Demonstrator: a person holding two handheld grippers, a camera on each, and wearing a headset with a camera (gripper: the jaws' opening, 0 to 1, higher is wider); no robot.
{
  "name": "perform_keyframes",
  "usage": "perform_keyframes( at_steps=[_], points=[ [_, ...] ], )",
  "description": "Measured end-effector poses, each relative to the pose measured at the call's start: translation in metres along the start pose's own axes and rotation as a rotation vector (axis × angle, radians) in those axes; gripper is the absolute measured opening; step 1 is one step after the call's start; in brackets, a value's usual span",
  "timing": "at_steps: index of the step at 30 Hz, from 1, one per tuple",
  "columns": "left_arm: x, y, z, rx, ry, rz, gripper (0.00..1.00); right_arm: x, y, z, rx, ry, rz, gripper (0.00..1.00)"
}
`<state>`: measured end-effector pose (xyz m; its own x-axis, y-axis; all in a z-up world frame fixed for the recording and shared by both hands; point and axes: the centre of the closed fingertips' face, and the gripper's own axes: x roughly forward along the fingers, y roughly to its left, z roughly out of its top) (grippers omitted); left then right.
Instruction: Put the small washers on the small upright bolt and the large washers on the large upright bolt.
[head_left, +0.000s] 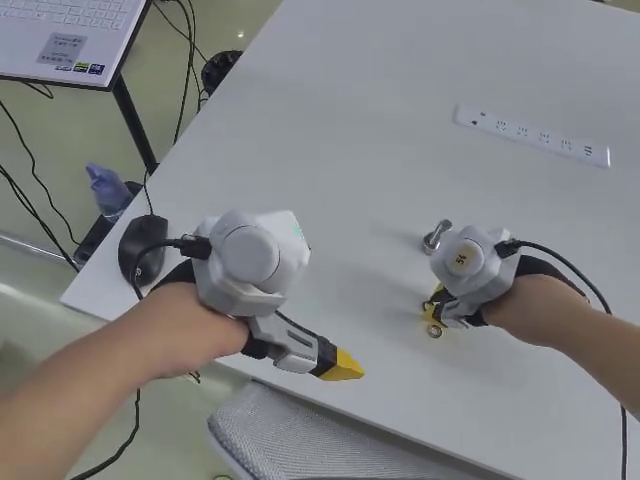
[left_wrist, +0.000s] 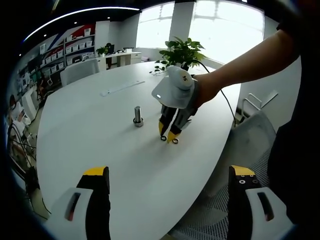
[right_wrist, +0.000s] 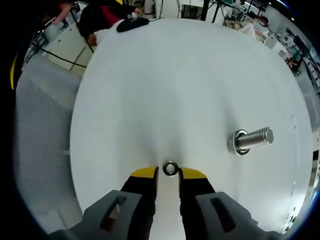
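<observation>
One upright steel bolt (head_left: 437, 237) stands on the white table (head_left: 380, 120); it also shows in the left gripper view (left_wrist: 137, 116) and the right gripper view (right_wrist: 251, 139). A small washer (right_wrist: 171, 168) lies flat on the table between the tips of my right gripper (right_wrist: 169, 172), whose jaws stand a narrow gap apart on either side of it. The head view has that washer (head_left: 434, 330) under the right gripper (head_left: 437, 312), which points down. Two small rings (left_wrist: 175, 141) lie at its tips (left_wrist: 169, 134). My left gripper (left_wrist: 167, 172) hovers wide open and empty near the table's front edge (head_left: 340, 368).
A white power strip (head_left: 530, 135) lies at the back right of the table. A black mouse (head_left: 140, 250) sits at the table's left edge. Off the table are a laptop (head_left: 70, 40), a blue bottle (head_left: 105, 190) and a grey mesh chair (head_left: 300, 440).
</observation>
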<state>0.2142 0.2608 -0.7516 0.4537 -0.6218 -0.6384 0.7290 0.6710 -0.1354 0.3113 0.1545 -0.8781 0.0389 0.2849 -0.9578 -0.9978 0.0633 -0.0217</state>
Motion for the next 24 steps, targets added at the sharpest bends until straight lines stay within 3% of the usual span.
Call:
perform_keyframes(
  at_steps=[5, 18, 21, 24],
  points=[
    [-0.0010, -0.0033, -0.0042, -0.002, 0.008, -0.008, 0.96, -0.0003, 0.0015, -0.0004, -0.058, 0.039, 0.003, 0.15],
    [-0.0032, -0.0065, -0.0043, -0.017, 0.007, -0.010, 0.91, 0.0016, 0.0009, 0.0018, -0.051, 0.159, 0.005, 0.13],
    [-0.0033, -0.0072, -0.0060, -0.019, 0.010, -0.009, 0.90, 0.0007, 0.0003, 0.0001, -0.045, 0.154, 0.003, 0.12],
    [-0.0036, -0.0079, -0.0077, -0.014, 0.019, -0.010, 0.89, -0.0003, 0.0007, 0.0008, 0.005, 0.098, 0.011, 0.12]
  ],
)
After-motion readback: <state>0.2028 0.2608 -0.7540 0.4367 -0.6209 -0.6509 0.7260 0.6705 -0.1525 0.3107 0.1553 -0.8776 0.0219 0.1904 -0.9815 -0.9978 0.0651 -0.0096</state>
